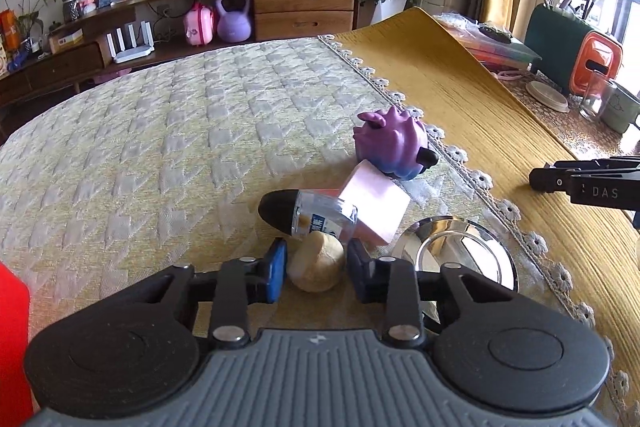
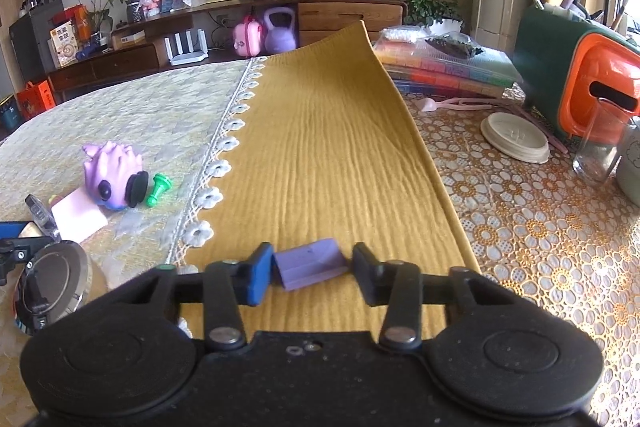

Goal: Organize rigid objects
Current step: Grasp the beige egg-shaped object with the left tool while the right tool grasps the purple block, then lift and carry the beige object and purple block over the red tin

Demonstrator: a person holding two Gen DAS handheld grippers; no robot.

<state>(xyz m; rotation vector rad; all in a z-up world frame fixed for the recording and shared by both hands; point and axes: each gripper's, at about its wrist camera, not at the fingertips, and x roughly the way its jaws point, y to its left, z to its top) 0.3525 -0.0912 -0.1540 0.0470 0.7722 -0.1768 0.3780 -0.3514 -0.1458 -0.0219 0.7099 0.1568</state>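
Note:
My left gripper [image 1: 317,265] straddles a beige round stone-like piece [image 1: 317,267] on the quilted cloth; its jaws stand just beside it with small gaps, so I cannot tell if it grips. Just beyond lie a clear bottle with a black cap [image 1: 308,215], a pink block [image 1: 374,205], a purple spiky toy [image 1: 394,143] and a shiny metal dish [image 1: 460,253]. My right gripper [image 2: 313,273] is shut on a small purple block [image 2: 310,265] low over the mustard cloth [image 2: 328,147]. The toy [image 2: 112,179] and a green peg [image 2: 159,189] show at left.
A green and orange organizer [image 2: 580,79], stacked colourful books [image 2: 444,71], a cream lid [image 2: 516,139] and a glass [image 2: 596,155] stand on the lace-patterned table at right. A red object [image 1: 12,343] is at my left edge. A sideboard runs behind.

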